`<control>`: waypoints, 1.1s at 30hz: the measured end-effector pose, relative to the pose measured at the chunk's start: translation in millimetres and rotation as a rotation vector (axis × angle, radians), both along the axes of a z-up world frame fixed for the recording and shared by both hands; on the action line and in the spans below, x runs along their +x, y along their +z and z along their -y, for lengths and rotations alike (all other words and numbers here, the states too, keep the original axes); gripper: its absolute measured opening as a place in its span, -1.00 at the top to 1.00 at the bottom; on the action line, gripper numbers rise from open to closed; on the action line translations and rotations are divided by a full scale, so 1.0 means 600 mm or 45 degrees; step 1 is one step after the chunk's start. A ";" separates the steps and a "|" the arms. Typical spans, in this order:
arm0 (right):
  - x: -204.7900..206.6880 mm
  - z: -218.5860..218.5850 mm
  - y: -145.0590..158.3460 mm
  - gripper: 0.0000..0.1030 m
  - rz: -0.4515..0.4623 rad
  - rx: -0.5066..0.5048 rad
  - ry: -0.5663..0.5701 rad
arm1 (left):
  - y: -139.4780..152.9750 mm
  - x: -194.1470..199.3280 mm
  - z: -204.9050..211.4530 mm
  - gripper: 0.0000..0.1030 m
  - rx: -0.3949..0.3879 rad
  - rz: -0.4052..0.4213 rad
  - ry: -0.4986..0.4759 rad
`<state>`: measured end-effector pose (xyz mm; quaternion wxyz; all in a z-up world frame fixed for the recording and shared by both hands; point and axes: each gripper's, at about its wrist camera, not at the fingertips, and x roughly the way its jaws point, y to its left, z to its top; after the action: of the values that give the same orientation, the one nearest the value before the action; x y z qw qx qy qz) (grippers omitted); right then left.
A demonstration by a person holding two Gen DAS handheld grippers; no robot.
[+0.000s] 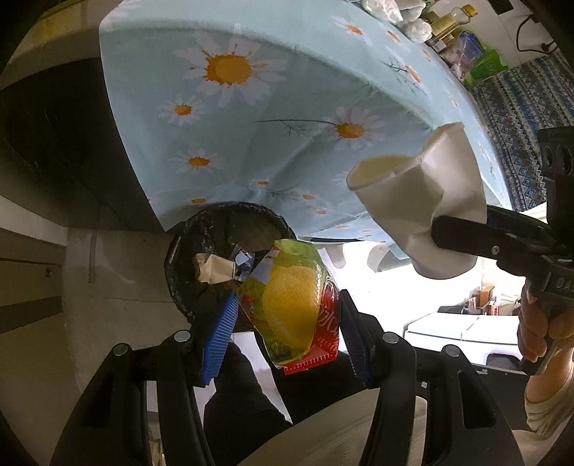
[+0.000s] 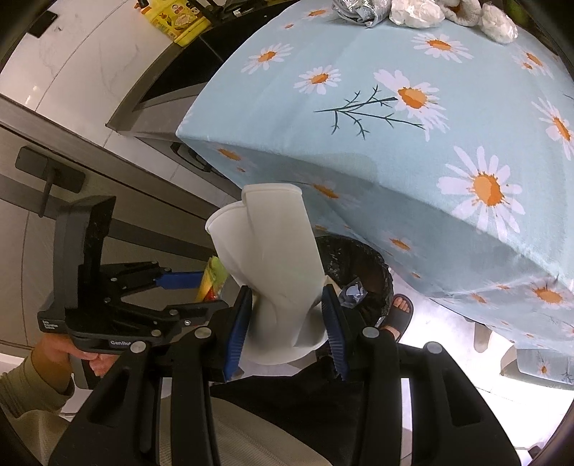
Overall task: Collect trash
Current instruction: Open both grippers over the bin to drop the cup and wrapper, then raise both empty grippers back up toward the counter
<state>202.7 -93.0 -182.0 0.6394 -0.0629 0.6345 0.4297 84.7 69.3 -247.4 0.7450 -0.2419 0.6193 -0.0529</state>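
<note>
My left gripper [image 1: 288, 304] is shut on a yellow, green and red snack wrapper [image 1: 287, 283], held just above a bin lined with a black bag [image 1: 186, 251]. The bin stands on the floor against the table's side and holds a crumpled beige paper [image 1: 215, 270] and a shiny scrap. My right gripper [image 2: 286, 292] is shut on a crushed white paper cup [image 2: 272, 243], also over the bin [image 2: 362, 258]. The cup [image 1: 419, 193] shows at right in the left wrist view, pinched by a black finger. The left gripper [image 2: 201, 283] and the wrapper's edge [image 2: 215, 276] sit left of the cup.
A table under a light blue daisy cloth [image 2: 430, 143] overhangs the bin. At its far edge lie crumpled white bags [image 2: 412, 14] and bottles [image 1: 448, 21]. A person's sandalled foot [image 2: 398, 312] stands beside the bin. Grey cabinet fronts [image 2: 107, 186] run along the left.
</note>
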 end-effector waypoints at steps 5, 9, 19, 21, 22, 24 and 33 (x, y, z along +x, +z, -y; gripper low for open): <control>0.004 -0.001 0.001 -0.20 0.004 0.003 -0.027 | -0.009 0.001 -0.009 -0.24 -0.002 -0.036 0.036; 0.008 -0.001 0.002 -0.20 0.003 -0.001 -0.031 | -0.012 0.002 -0.022 -0.24 0.005 -0.055 0.070; 0.008 0.003 0.017 -0.20 0.031 -0.004 -0.049 | 0.000 0.004 -0.034 -0.24 0.019 -0.035 0.081; 0.007 0.005 0.022 -0.20 0.042 -0.003 -0.053 | 0.006 0.003 -0.037 -0.24 0.022 -0.022 0.084; 0.008 0.005 0.025 -0.20 0.045 -0.003 -0.056 | 0.011 0.005 -0.039 -0.24 0.022 -0.016 0.085; 0.008 0.008 0.031 -0.20 0.054 -0.002 -0.067 | 0.019 0.006 -0.043 -0.24 0.024 0.001 0.086; 0.000 0.018 0.078 -0.20 0.129 0.022 -0.125 | 0.068 0.009 -0.055 -0.24 0.051 0.089 0.074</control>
<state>202.6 -104.0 -135.0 0.6914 -0.0479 0.6001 0.3995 90.3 102.6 -206.7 0.7722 -0.2429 0.5865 -0.0272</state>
